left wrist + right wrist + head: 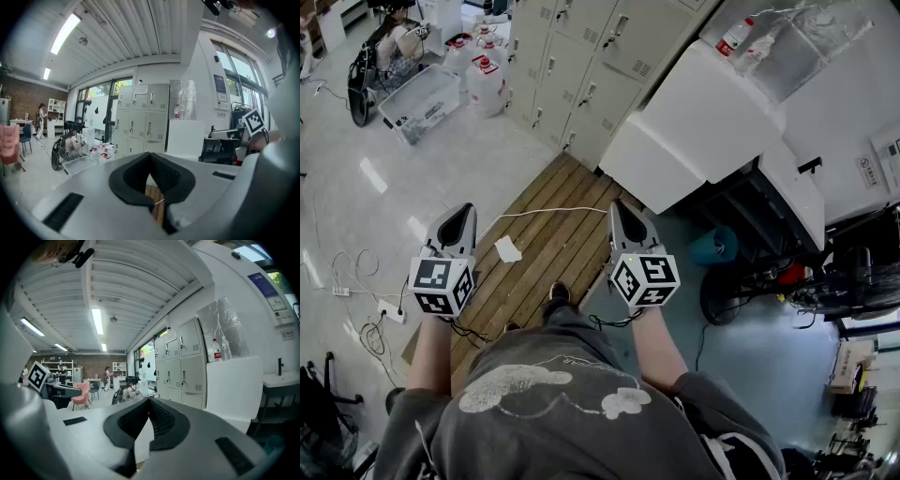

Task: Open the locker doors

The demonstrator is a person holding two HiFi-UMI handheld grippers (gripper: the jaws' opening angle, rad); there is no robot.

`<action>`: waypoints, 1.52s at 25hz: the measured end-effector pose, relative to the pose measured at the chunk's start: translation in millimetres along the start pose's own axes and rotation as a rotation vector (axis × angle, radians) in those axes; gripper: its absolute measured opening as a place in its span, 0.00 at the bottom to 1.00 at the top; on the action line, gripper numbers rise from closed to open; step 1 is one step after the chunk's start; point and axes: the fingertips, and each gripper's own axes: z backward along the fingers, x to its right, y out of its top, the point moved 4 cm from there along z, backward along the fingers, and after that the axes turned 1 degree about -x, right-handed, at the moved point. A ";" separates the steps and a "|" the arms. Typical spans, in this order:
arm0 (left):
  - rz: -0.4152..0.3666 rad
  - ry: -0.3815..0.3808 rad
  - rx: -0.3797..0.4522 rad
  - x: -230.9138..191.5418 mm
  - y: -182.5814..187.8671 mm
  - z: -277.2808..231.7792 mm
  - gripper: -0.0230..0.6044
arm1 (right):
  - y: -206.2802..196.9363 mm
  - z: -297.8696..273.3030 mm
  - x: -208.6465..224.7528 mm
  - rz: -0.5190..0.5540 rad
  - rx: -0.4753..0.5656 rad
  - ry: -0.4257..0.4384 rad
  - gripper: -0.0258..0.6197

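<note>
Two grippers are seen at lower middle: the left gripper (pixel 459 214) and the right gripper (pixel 621 208), both clenched on nothing. One bank of lockers (pixel 581 56) stands well beyond the jaws at upper centre. Nine doors (pixel 140 124) are counted, all closed.

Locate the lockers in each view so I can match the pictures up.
Head view: lockers at top centre.
Left gripper view: lockers at centre, facing the camera.
Right gripper view: lockers right of centre, seen at an angle.
Shared landmark: the white unit just right of the lockers, also in the left and right gripper views.
</note>
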 end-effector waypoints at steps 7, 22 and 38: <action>0.002 -0.004 0.007 1.9 2.7 19.2 0.05 | -2.7 14.1 -12.9 -0.001 -0.015 0.001 0.09; 0.071 -0.056 0.023 3.8 -15.4 42.4 0.05 | -9.6 24.4 -39.7 -0.024 0.027 -0.011 0.09; 0.058 0.069 -0.023 -57.8 -15.5 -14.7 0.05 | -35.4 -105.9 -7.1 -0.160 -0.039 0.061 0.54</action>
